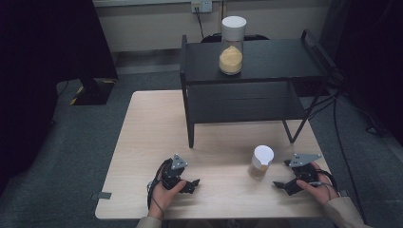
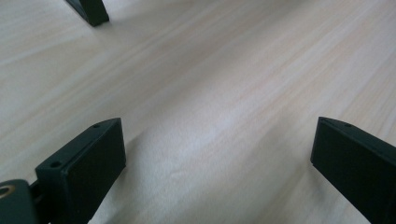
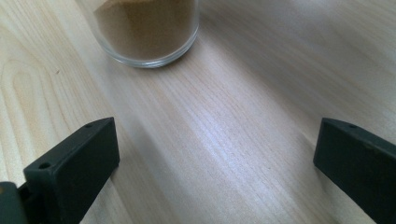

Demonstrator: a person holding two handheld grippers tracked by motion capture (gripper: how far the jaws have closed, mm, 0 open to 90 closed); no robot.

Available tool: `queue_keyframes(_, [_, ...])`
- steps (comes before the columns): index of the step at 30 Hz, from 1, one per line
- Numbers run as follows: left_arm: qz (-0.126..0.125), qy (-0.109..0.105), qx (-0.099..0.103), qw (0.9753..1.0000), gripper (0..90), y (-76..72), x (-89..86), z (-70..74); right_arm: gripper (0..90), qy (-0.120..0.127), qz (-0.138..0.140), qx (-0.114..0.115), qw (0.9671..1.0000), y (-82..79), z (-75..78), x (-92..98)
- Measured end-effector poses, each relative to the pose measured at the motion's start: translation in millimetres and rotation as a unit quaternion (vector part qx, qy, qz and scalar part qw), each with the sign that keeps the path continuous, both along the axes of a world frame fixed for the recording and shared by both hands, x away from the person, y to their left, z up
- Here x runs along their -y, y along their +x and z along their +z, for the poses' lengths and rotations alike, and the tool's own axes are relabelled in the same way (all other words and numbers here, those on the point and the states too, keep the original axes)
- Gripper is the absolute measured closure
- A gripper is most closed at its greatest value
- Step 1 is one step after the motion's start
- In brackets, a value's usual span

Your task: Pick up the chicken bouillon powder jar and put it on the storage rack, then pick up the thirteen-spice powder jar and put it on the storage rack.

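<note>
Two black jaws of the left gripper [image 2: 219,163] rising from the bottom edge, set wide apart with nothing between them, the left one showing two small screw holes and a flat inner pad. Pale wooden table [image 2: 224,79] beneath and beyond, grain running slantwise, a soft sheen in the gap between the jaws. At the top left corner, the foot of a dark shelf leg [image 2: 91,10] standing on the wood, well apart from the jaws.

In the right gripper view the small jar [image 3: 148,32] of brown powder is cut off by the top edge; in the left gripper view the shelf leg [image 2: 89,10] is too
</note>
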State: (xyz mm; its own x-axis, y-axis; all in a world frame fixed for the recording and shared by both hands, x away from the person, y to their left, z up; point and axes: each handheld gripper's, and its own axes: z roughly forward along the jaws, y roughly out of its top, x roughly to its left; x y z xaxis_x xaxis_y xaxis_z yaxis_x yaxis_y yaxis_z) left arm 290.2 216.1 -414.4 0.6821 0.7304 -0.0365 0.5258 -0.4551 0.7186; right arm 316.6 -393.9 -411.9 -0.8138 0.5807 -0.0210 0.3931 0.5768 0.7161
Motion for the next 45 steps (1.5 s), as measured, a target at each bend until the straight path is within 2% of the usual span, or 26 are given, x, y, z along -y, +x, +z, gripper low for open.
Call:
queue_keyframes(2, [-0.001, 0.009, 0.007, 0.9999, 2.0, -2.7, 0.1, -0.5, 0.0, 0.000, 0.000, 0.000, 1.0000, 0.0, 0.0, 0.0])
queue_keyframes(7, [-0.006, 0.006, 0.015, 0.9999, 0.0, -7.9, -4.3, -4.5, 0.0, 0.000, 0.000, 0.000, 1.0000, 0.0, 0.0, 0.0])
queue_keyframes(32, [-0.006, 0.007, 0.015, 0.9998, 0.0, -9.4, -4.6, -4.6, 0.0, 0.001, -0.009, -0.001, 1.0000, -0.6, 0.3, -2.8])
queue_keyframes(35, [-0.006, 0.007, 0.016, 0.9998, 0.0, -9.4, -4.6, -4.6, 1.5, 0.010, -0.015, -0.011, 0.9998, 1.1, 2.0, -2.0])
queue_keyframes(39, [-0.006, 0.007, 0.016, 0.9998, 0.0, -9.4, -4.6, -4.5, 1.0, 0.020, -0.013, 0.008, 0.9997, -3.5, 7.5, 0.4])
queue_keyframes(45, [-0.006, 0.007, 0.016, 0.9998, 0.0, -9.4, -4.6, -4.6, 0.9, 0.038, -0.013, 0.009, 0.9991, -4.7, 14.7, 3.4])
